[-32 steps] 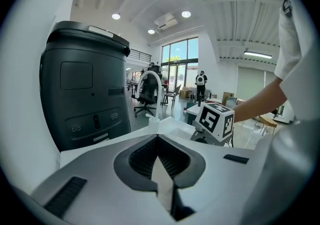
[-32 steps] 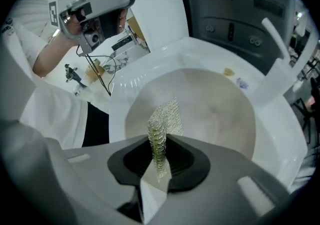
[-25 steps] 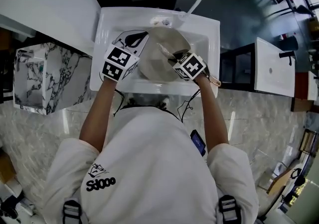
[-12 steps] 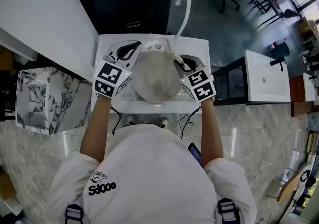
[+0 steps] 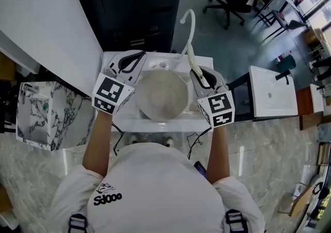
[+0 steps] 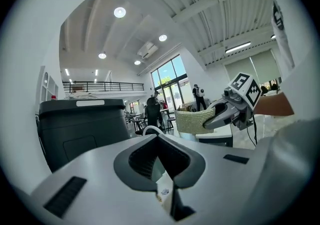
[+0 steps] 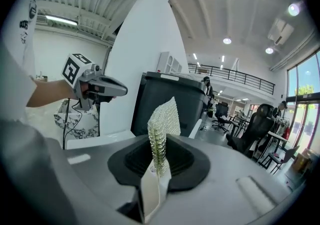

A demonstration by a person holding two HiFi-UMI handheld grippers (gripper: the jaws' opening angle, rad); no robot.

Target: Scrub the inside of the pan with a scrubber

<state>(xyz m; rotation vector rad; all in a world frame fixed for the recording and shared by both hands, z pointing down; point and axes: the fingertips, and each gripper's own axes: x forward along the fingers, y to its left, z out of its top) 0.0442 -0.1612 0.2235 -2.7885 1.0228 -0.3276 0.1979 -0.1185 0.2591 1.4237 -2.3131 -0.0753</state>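
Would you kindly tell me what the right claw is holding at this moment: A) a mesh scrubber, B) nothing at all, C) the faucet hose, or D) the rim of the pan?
A: the right gripper view shows the right claw closed on the mesh scrubber, which stands upright between its jaws.

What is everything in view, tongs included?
round grey metal pan: one, grey, in the sink between the tongs.
pale woven mesh scrubber: one, silvery-white, clamped in the right tongs, clear of the pan.
white rectangular sink: one, white, centre.
curved white tap: one, white, behind the sink.
large dark bin: one, black, behind the sink.
marble-patterned block: one, white and grey, left of the sink.
second white basin: one, white, right.
left tongs: one, grey, shut, empty, left of the pan.
right tongs: one, grey, shut on the scrubber.
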